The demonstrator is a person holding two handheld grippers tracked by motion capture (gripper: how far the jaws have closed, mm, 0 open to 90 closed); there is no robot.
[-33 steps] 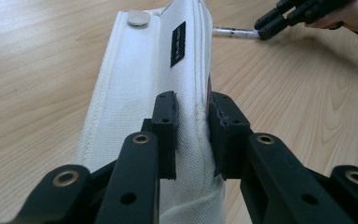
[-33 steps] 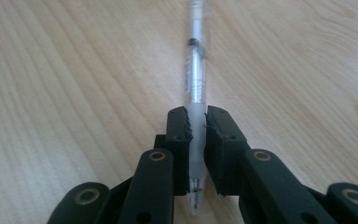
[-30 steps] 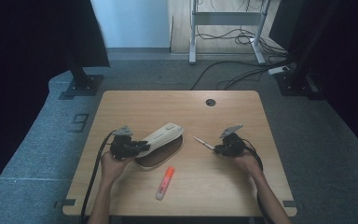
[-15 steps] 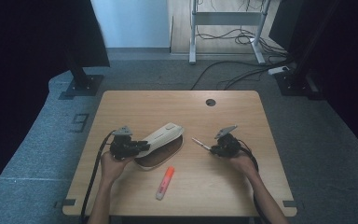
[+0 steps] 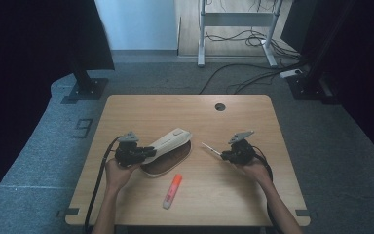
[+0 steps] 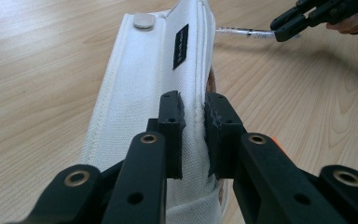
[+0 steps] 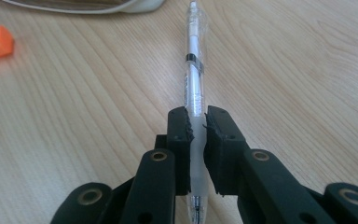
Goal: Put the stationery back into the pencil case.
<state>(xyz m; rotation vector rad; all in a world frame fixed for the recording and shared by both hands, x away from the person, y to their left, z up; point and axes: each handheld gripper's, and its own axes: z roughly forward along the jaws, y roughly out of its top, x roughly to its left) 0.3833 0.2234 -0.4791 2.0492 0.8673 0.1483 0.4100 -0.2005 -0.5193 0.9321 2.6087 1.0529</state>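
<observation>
Now our left tongs [image 6: 193, 135] pinch the pouch [image 6: 149, 84] flap; our right tongs [image 7: 196, 140] clamp the pen [image 7: 195, 74], tip toward the pouch

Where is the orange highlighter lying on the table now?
In the high view the orange highlighter lies on the table near its front edge, just in front of the open white pencil case, between the person's two forearms.

Lab: camera stands [image 5: 85, 73], floor cables [image 5: 243, 73]
</observation>
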